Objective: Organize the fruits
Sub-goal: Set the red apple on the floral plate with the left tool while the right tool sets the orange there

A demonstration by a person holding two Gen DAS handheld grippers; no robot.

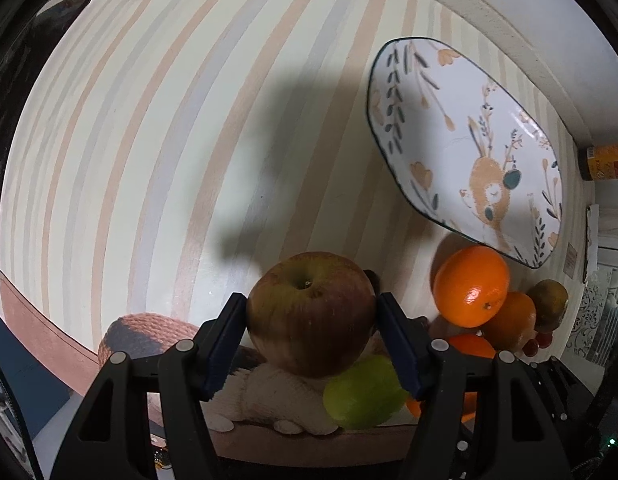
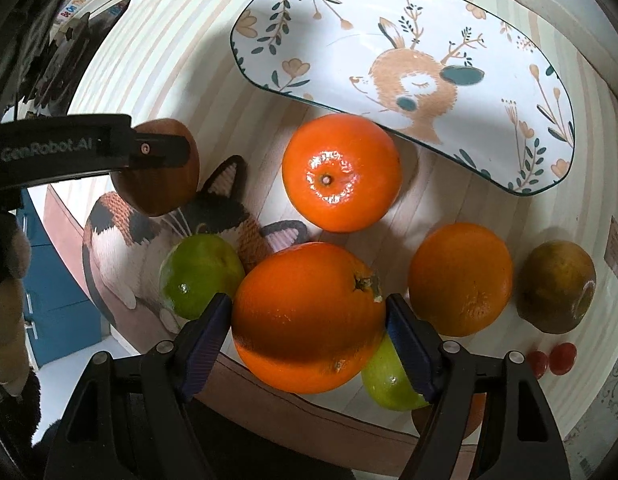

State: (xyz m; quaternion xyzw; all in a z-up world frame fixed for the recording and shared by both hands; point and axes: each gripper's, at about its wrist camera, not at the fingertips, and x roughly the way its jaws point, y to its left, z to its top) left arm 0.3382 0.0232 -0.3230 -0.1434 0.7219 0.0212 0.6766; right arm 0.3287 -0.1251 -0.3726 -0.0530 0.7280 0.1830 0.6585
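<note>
My left gripper [image 1: 311,320] is shut on a red-green apple [image 1: 311,314] and holds it above the striped tablecloth; it also shows in the right wrist view [image 2: 157,168] at the left. My right gripper [image 2: 309,320] is shut on a large orange [image 2: 309,318]. A white deer-patterned plate [image 2: 409,68] lies beyond, with nothing on it, and shows in the left wrist view [image 1: 465,148] too. Two more oranges [image 2: 341,172] [image 2: 461,280], a green lime [image 2: 201,276], a green fruit [image 2: 389,384] and a brownish-green fruit [image 2: 557,286] lie on the cloth.
A knitted cat mat [image 2: 121,240] lies at the table's left edge. Two small red cherry tomatoes [image 2: 553,360] sit at the right. An orange can [image 1: 605,160] stands by the wall. The striped cloth [image 1: 149,140] stretches to the left.
</note>
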